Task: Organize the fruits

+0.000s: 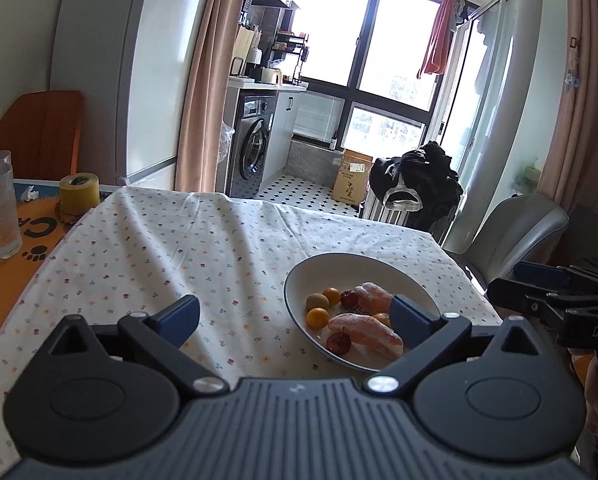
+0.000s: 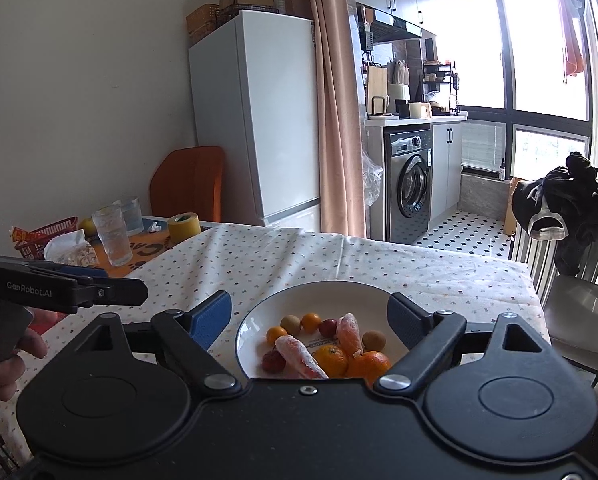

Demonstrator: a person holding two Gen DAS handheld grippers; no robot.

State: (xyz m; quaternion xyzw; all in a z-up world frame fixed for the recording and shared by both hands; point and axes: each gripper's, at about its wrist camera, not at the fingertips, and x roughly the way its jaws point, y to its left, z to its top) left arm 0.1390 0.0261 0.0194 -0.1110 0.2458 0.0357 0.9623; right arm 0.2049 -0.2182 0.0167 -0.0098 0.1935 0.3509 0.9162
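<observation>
Left-wrist and right-wrist views of a table under a flowered cloth (image 1: pixel 159 248). A white bowl (image 2: pixel 283 300) stands on the cloth and holds all the fruit in view: two peeled pink segments (image 2: pixel 299 354), two large oranges (image 2: pixel 369 362), two small oranges (image 2: pixel 311 321), two red cherry-like fruits (image 2: pixel 273 361) and two brownish round fruits (image 2: pixel 373 340).

Left gripper (image 1: pixel 295 316): jaws spread wide, nothing between them. The bowl lies ahead and toward the right finger (image 1: pixel 409 316), which overlaps the bowl's near right part in the view; whether it touches cannot be told. The left finger (image 1: pixel 181 316) is over bare cloth, well apart from the bowl.

Right gripper (image 2: pixel 309 320): jaws spread wide, empty. The bowl sits directly between and ahead of the two fingers, its near rim hidden by the gripper body. The fruit lies between the fingertips in the view, none of it pinched.

In the right-wrist view the left gripper appears at the left edge, held by a hand (image 2: pixel 3 356), beside the bowl and apart from it.

Beyond the cloth's left edge stand a glass (image 2: pixel 113 236) and a yellow tape roll (image 2: pixel 183 227). A fridge (image 2: pixel 255 120) and a washer (image 2: pixel 409 184) stand behind
</observation>
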